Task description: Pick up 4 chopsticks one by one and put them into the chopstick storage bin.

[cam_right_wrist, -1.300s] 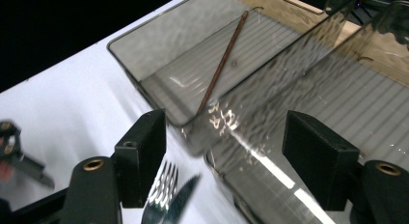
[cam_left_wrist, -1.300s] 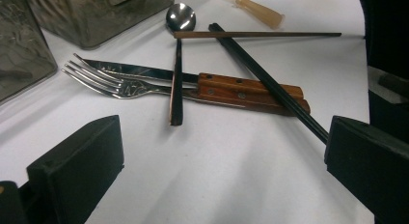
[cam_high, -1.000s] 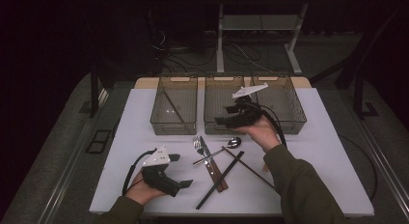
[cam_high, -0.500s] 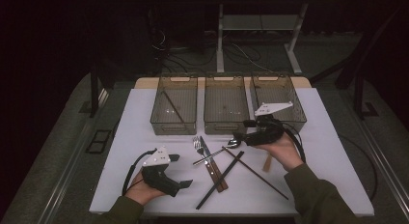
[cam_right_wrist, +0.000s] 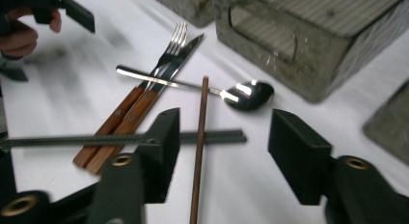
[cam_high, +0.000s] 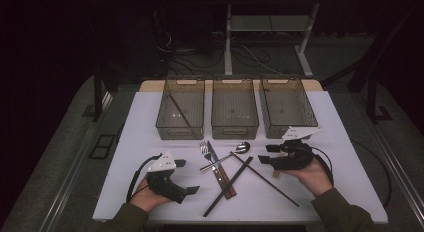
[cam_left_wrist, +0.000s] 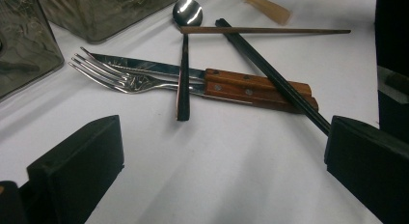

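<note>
Cutlery was still mostly on the table [cam_high: 345, 192], so the sorting had barely begun. Near the front edge, the left gripper [cam_high: 192, 190] sat low with its jaws spread wide and empty, pointed at the pile. Just beyond it lay a fork [cam_high: 204, 151] and a knife [cam_high: 218, 169] side by side, a spoon [cam_high: 241, 148] across them, a black chopstick [cam_high: 227, 187] and a brown chopstick [cam_high: 265, 179] crossed over the heap.

Right gripper [cam_high: 266, 155] had just been closing its jaws, about half open by then, and the brown chopstick [cam_right_wrist: 198, 147] ran between them untouched: no pad pressed on it, nothing grasped yet.

Toward the far edge stood three bins. Left bin [cam_high: 166, 124] already held one dark stick slanting across its floor, likely a chopstick. Middle bin [cam_high: 235, 126] and right bin [cam_high: 306, 123] showed nothing inside. By my reckoning, one piece done and five left, the brown chopstick next.
</note>
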A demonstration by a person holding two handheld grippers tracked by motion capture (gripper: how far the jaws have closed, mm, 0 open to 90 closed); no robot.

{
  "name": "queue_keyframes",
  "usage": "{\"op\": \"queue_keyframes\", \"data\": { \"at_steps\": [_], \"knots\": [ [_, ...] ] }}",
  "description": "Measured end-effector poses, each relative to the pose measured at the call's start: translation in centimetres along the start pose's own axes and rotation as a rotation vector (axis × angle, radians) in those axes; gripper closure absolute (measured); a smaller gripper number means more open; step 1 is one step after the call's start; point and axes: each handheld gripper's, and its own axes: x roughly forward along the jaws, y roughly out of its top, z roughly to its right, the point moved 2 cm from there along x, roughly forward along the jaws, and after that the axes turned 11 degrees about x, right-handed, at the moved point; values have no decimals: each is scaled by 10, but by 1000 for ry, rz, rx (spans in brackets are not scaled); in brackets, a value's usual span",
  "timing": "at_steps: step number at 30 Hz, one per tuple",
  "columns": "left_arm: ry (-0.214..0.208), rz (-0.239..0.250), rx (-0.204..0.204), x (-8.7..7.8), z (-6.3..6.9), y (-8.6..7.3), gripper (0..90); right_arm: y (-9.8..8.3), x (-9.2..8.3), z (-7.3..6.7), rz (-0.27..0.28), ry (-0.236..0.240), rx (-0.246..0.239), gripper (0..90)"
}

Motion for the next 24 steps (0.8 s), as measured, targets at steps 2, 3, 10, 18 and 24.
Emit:
{"op": "queue_keyframes", "data": {
  "at_steps": [2,3,10,18,24],
  "knots": [
    [2,2,-2,0,0,0,0,-7,-3,-1,-17,-8,6,539],
    [3,0,-3,0,0,0,0,-10,-4,-1,-19,-8,1,559],
    [8,8,-8,-2,0,0,0,-36,-12,-4,-55,-13,11,651],
    [5,2,-3,-2,0,0,0,-59,-16,-3,-89,-19,-12,703],
    [4,4,0,-2,1,0,0,-65,-10,-3,-141,-27,-39,729]
  ]
}}
